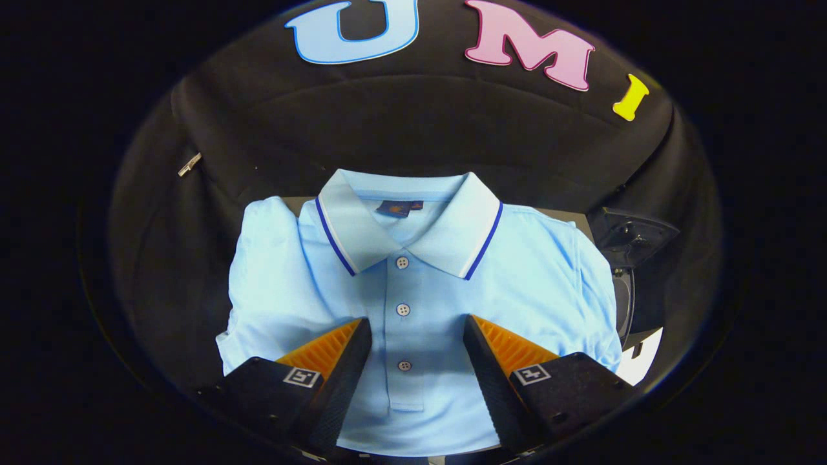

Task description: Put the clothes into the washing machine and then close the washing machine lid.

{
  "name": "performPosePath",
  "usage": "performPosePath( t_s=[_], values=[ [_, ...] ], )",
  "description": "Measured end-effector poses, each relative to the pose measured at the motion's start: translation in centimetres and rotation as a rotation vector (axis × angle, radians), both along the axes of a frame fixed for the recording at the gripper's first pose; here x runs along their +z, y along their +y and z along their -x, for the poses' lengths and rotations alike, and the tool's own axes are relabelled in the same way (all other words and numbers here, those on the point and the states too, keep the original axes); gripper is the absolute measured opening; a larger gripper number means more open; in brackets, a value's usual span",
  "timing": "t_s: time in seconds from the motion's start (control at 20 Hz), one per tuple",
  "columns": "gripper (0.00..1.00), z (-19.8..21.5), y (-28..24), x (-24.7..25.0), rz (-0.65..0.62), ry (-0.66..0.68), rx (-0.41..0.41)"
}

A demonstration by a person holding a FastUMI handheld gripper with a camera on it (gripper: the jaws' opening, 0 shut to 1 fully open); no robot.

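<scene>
A folded light-blue polo shirt (413, 290) lay flat, collar away from the tool (417, 336), whose fingers stood open either side of the button placket; a good grab would probably need to pinch several layers so the shirt lifts as one. To the right, a dark hinged part (630, 236), perhaps the washer lid, sat just beside the sleeve

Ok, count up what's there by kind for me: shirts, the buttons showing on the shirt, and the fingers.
Light blue polo shirt: 1
Buttons on its placket: 3
Fingers, held open over the shirt: 2
Total: 6
</scene>
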State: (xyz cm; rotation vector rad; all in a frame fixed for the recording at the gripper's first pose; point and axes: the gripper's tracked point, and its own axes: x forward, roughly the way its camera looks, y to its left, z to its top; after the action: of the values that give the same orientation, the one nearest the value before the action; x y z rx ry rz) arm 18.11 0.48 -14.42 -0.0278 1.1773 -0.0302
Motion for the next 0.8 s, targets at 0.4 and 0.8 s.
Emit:
performPosePath(
  t_s=[0.4,0.8],
  values=[
    [0.22,-0.28,0.14,0.18,-0.036,-0.048,-0.045],
    [0.08,-0.21,-0.04,0.22,-0.043,-0.114,-0.005]
  ],
)
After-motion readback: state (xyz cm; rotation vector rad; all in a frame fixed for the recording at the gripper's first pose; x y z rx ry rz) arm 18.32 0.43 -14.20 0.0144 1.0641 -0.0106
